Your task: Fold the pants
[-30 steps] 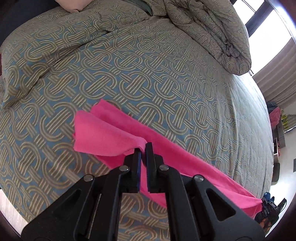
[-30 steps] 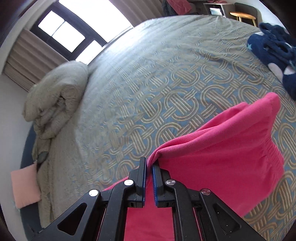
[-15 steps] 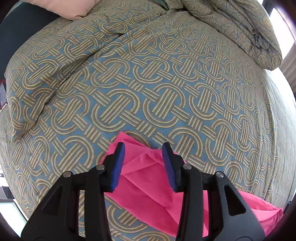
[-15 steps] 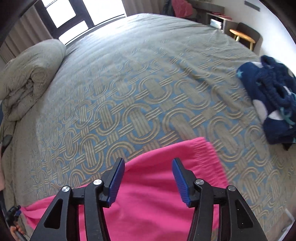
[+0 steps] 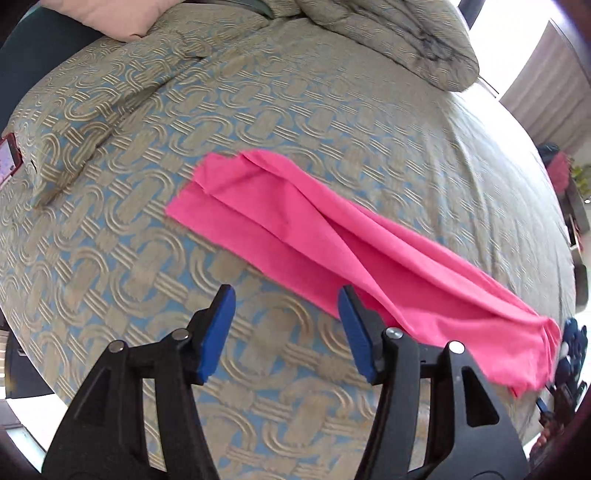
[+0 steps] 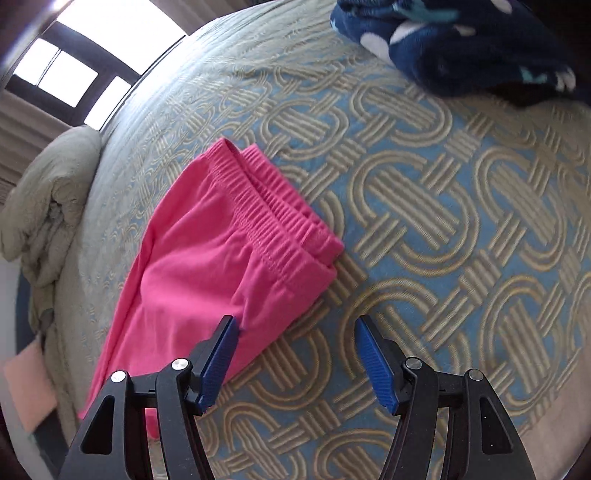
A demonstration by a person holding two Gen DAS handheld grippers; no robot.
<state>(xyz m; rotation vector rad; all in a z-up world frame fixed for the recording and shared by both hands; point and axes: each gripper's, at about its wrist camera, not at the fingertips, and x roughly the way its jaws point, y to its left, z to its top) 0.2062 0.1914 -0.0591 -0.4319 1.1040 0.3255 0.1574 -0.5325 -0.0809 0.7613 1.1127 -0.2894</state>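
Note:
The pink pants lie folded lengthwise in a long strip on the patterned bedspread. In the left wrist view their leg ends point up-left and my left gripper hovers just in front of the strip, its jaws opening with only bedspread between them. The right wrist view shows the elastic waistband end of the pants. My right gripper sits at the strip's near corner, jaws opening; the left blue pad overlaps the pink edge, but no cloth lies between the pads.
A rolled grey duvet and a pale pink pillow lie at the head of the bed. A dark blue patterned garment sits beyond the waistband. Windows stand behind the bed.
Both grippers let go of the pink cloth and spread wide. Both have drawn back toward the near edge, leaving the pants flat on the bed.

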